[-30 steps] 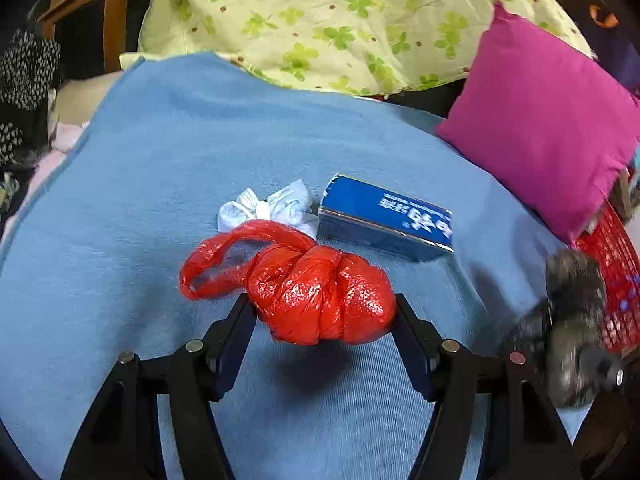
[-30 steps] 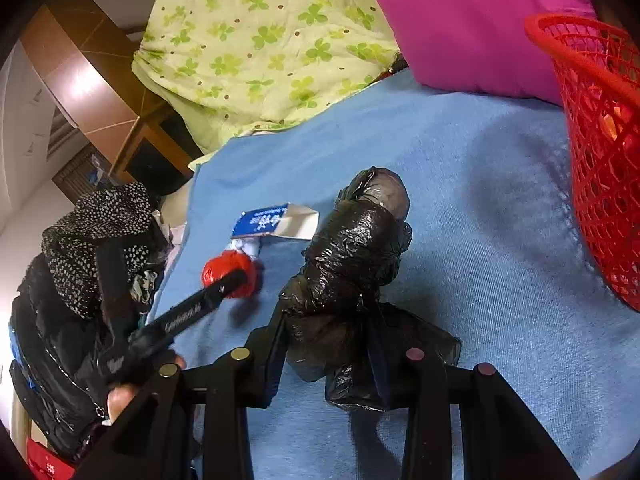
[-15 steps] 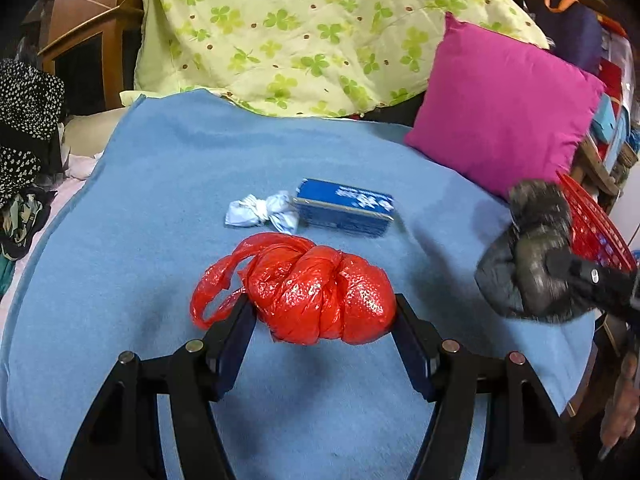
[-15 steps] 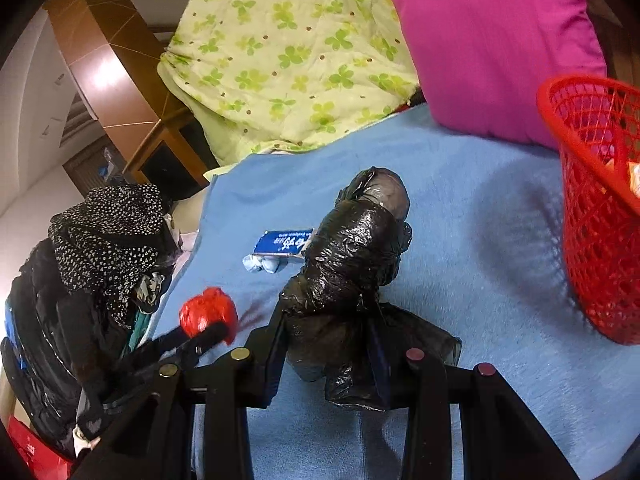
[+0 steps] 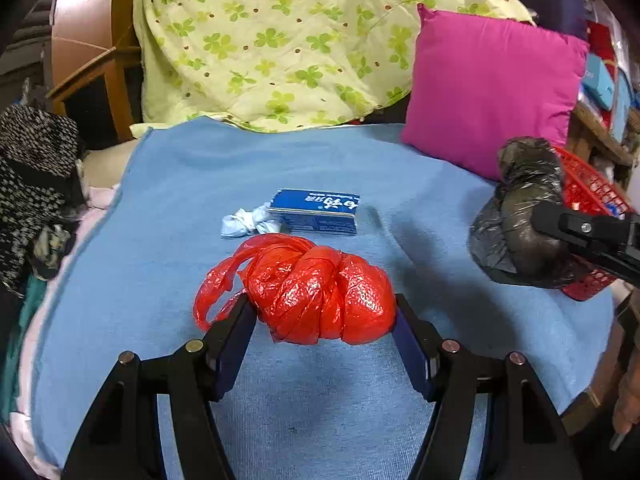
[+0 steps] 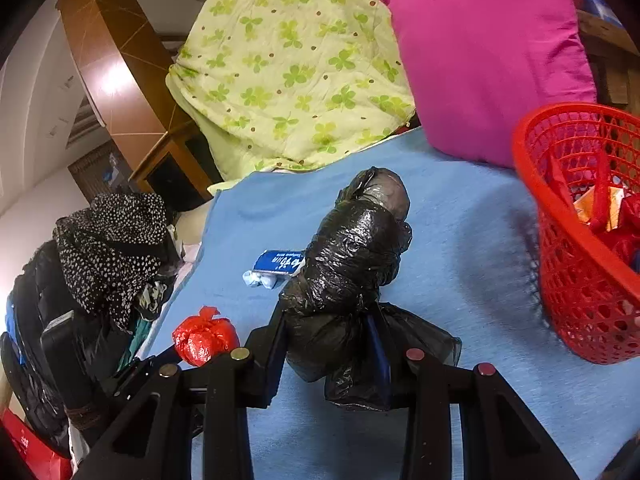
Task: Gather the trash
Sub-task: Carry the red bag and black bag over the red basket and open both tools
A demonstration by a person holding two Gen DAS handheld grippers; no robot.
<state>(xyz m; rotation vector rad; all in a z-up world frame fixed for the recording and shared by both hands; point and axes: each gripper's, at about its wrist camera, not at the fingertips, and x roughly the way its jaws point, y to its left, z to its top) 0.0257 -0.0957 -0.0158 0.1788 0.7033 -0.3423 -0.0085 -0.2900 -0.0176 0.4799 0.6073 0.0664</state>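
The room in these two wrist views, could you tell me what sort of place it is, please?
Probably a bedroom: a bed under a blue blanket, a clover-print quilt and pink pillow at its head, clothes piled alongside.

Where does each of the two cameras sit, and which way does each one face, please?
Left wrist: on the left gripper, looking down along its fingers across the blue blanket; the knotted red plastic bag is clamped.
Right wrist: on the right gripper, facing the red mesh basket; the crumpled black plastic bag is gripped.
Shared: both bags, blue carton, white wad, magenta pillow.
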